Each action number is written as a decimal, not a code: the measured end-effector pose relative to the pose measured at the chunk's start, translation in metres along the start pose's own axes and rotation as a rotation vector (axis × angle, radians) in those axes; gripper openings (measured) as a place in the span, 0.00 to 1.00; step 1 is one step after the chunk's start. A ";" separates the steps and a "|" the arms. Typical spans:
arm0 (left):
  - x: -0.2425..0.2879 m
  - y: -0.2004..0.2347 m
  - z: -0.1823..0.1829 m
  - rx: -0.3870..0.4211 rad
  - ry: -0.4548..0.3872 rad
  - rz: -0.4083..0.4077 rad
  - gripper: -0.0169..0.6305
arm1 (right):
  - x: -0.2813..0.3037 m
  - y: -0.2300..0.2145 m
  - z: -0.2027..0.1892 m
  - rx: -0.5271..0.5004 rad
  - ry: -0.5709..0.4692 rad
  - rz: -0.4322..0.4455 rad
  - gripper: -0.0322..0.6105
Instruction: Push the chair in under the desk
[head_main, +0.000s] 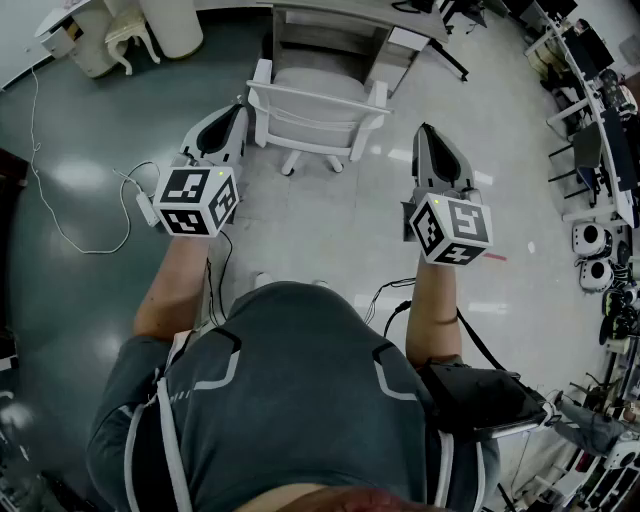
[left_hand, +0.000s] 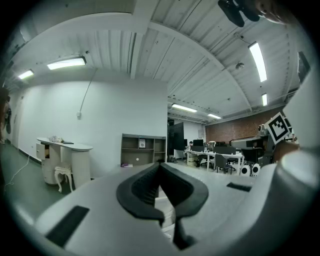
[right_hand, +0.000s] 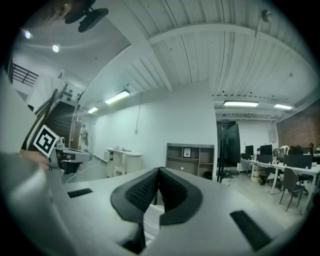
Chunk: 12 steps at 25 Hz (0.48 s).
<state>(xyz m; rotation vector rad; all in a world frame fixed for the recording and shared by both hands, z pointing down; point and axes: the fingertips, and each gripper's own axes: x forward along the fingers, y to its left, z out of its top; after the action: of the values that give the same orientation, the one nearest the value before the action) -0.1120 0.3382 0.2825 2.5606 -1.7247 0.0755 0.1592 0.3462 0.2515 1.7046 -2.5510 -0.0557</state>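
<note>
Both jaws of the left gripper (head_main: 236, 112) are seen closed with nothing between them, and the right gripper (head_main: 426, 132) is likewise shut and empty. Both are held level and pointed at the chair (head_main: 318, 108), whose backrest faces the person. The chair stands on the floor (head_main: 330, 215) before the near edge of the desk (head_main: 330, 22), not yet tucked under. Contact with the backrest cannot be confirmed. Narrow closed tips could slip off the backrest's rail. If one side were pushed harder, the chair could be swung round and an armrest driven against the desk's side panel.
</note>
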 end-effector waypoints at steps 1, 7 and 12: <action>0.000 0.000 -0.002 0.000 0.001 0.000 0.04 | 0.000 0.000 -0.001 0.001 0.000 -0.001 0.09; 0.003 0.002 -0.005 -0.003 0.017 -0.015 0.04 | 0.002 0.001 0.000 -0.001 0.000 -0.008 0.09; 0.005 0.009 -0.008 -0.015 0.020 -0.033 0.04 | 0.009 0.010 -0.001 0.014 0.006 -0.006 0.09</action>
<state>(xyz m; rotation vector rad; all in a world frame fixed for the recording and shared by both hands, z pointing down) -0.1185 0.3307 0.2911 2.5679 -1.6685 0.0858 0.1463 0.3418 0.2535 1.7147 -2.5481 -0.0323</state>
